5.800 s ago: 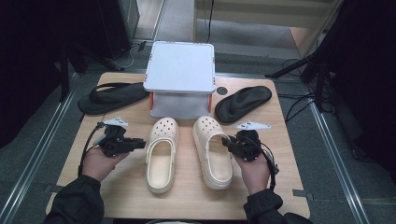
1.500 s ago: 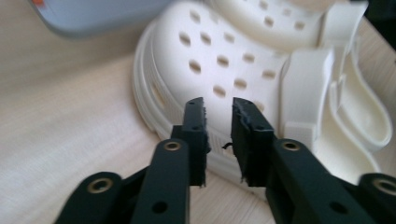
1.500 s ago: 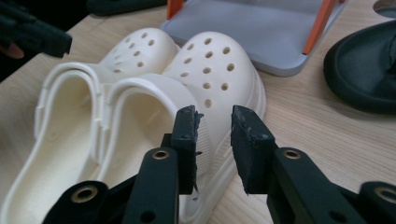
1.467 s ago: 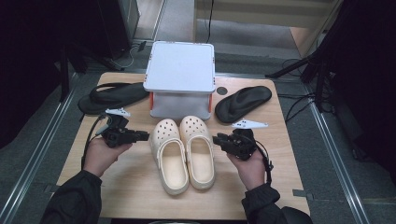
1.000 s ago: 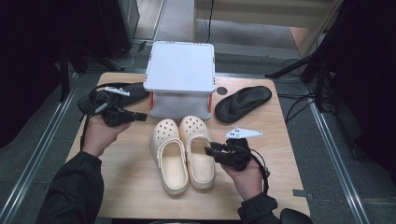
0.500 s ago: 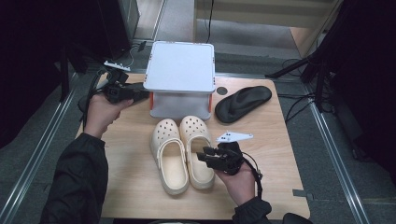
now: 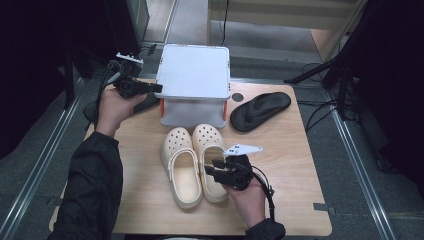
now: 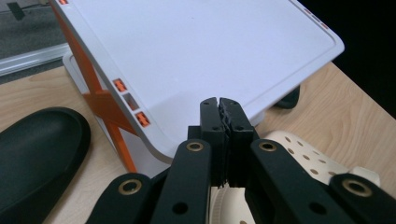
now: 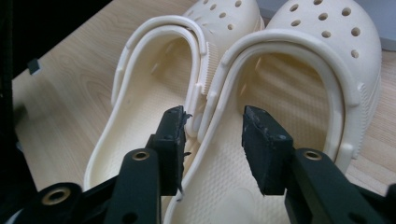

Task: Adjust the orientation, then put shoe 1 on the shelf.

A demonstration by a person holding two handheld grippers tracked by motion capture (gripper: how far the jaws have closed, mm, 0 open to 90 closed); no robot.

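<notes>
Two cream clogs lie side by side, toes toward a white box (image 7: 195, 70) with orange trim. My right gripper (image 7: 211, 167) (image 9: 215, 121) is at the heel end of the right clog (image 7: 210, 142) (image 9: 322, 28). Its jaws have just been opening and stand open, astride the touching inner rims of the right clog and the left clog (image 7: 182, 170) (image 9: 140, 140). My left gripper (image 7: 157, 88) (image 8: 219, 105) is shut with nothing in it, raised at the left edge of the box lid (image 8: 210, 46).
One black sandal (image 7: 260, 110) lies right of the box. Another black sandal (image 7: 148, 103) (image 8: 37, 154) lies left of it, partly behind my left hand. The wooden table (image 7: 295, 200) has bare room at the front right. Dark floor and rails surround it.
My left hand has risen and moved from the left sandal to the box's left edge. My right gripper has slid left onto the right clog's heel end, its jaws wider.
</notes>
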